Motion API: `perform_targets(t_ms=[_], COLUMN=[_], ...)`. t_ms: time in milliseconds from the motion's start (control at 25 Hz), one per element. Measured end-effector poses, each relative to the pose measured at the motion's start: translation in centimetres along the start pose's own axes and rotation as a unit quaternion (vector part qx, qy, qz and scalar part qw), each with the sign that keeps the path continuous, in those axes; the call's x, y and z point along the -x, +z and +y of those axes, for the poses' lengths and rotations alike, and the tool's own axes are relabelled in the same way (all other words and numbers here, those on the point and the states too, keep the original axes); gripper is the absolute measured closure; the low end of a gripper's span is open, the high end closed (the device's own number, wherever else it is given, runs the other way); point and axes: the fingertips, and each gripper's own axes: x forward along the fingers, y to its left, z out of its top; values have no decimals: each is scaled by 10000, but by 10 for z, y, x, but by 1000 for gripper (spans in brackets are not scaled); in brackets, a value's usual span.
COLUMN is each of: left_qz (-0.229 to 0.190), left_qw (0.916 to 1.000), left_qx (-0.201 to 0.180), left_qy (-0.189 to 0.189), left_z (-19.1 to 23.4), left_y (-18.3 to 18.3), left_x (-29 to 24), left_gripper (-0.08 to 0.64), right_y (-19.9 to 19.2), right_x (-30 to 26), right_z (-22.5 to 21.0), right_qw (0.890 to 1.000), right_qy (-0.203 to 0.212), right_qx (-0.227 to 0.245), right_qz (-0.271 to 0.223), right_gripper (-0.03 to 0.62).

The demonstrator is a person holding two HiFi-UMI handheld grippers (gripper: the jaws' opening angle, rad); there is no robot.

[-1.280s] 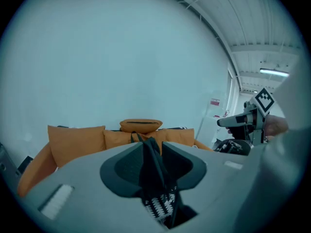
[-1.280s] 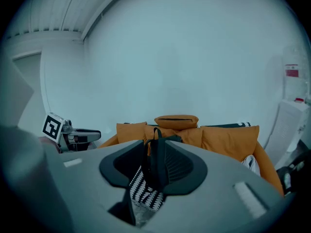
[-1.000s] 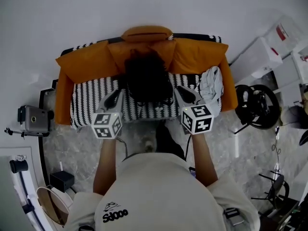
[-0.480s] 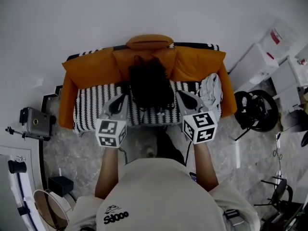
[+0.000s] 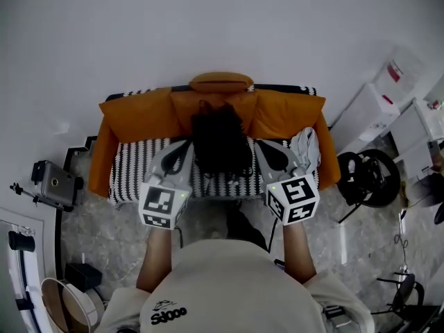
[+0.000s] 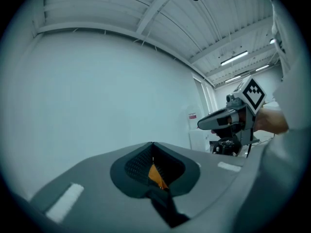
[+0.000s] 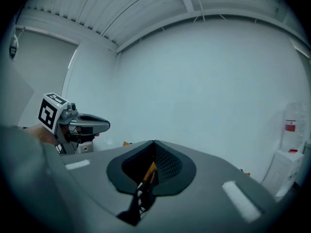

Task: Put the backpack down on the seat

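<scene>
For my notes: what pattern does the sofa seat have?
The seat is black-and-white striped; the head view shows it best.

Shirt (image 5: 229, 276) print reads roughly "Sdooo"; white print on the strap (image 7: 140, 200) in the right gripper (image 7: 154, 148) and the white box's (image 5: 385, 89) red label (image 5: 396, 69) stay unreadable

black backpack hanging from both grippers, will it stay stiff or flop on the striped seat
Probably floppy: the black fabric backpack hangs as a soft lump from thin straps pinched in the left gripper and right gripper. It will likely slump or lean on the striped sofa seat. Weight is hard to judge.
</scene>
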Motion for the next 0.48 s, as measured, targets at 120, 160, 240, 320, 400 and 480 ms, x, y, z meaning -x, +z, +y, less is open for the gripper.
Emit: perform_targets(t_ms=[120, 160, 240, 320, 400, 480], left_qz=[-90, -127, -161, -146, -97, -55], left_qw=[9999, 9999, 9998, 9998, 9998, 9998], left_qx=[-76, -102, -139, -166, -183, -173], left_qy=[17, 24, 12, -17, -26, -16], left_z=[-6, -8, -12, -16, -19, -21], left_y=[12, 17, 23, 26, 25, 21], left_x=[4, 5, 6, 7, 8, 10], left_gripper=[549, 549, 549, 549, 549, 549], right_y=[11, 13, 17, 21, 22, 22], right_x=[8, 10, 13, 14, 17, 19], right_z=[2, 3, 5, 5, 6, 8], right_qw=[9999, 9999, 9998, 9997, 9997, 9997], right_qy=[48, 61, 65, 70, 81, 88], right_qx=[70, 101, 164, 194, 198, 205], right_qz=[-85, -97, -111, -128, -148, -134], right_gripper=[589, 589, 591, 591, 591, 591])
